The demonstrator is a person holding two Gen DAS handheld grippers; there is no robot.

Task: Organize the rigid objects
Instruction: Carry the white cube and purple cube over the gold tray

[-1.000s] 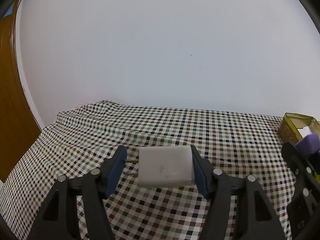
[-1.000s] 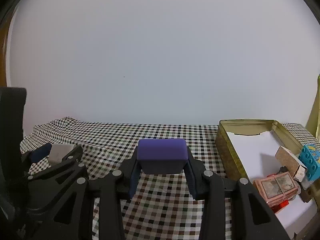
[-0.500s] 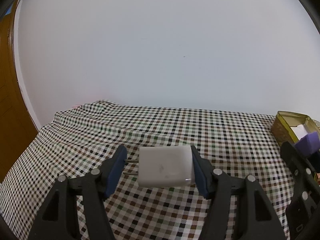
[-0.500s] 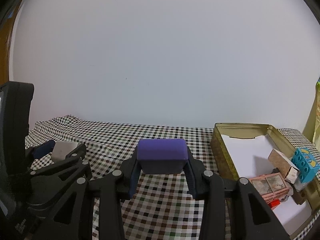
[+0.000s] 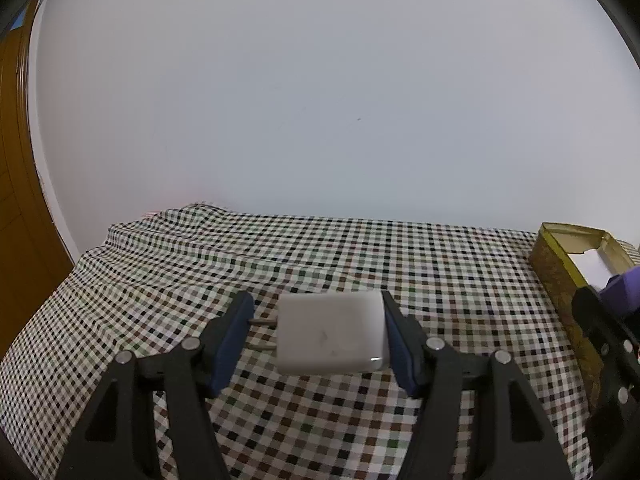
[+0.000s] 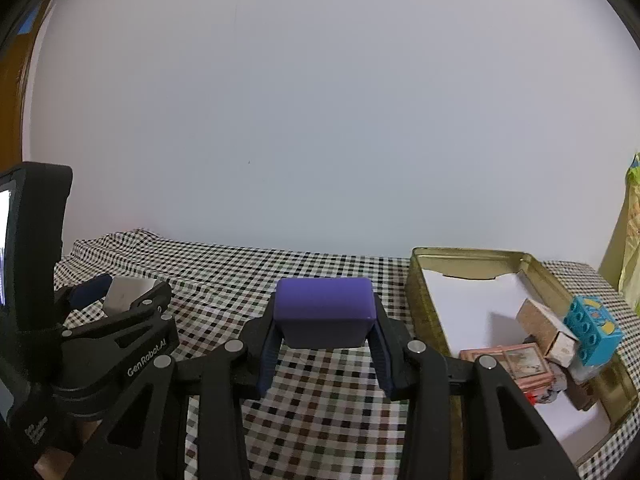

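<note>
- Two things are in hand and not yet put away. The left claw [image 5: 316, 334] is clamped on a white rectangular plastic charger plug [image 5: 334, 332], one pad against its flat end and the other against its two metal prongs, and it hangs clear above the black-and-white checked cloth [image 5: 320, 248] on the counter.
- Beside it, the right claw [image 6: 324, 336] is clamped by its blue pads on a purple rounded block [image 6: 324, 310], also held off the cloth.
- Just past the right claw and to its right stands an open gold-coloured metal tin [image 6: 472, 256] with a white paper lining. Already inside lie a pale cardboard box [image 6: 544, 326], a turquoise studded toy brick [image 6: 592, 328], a pinkish banded stack of cards [image 6: 516, 362] and some small red item I cannot make out.
- Judging from that, the sorting looks partly done: several things sit in the tin, and these two remain to be carried there and released.
- Farther back the cloth appears bare up to the plain white wall [image 5: 320, 100], so little else seems left to gather.
</note>
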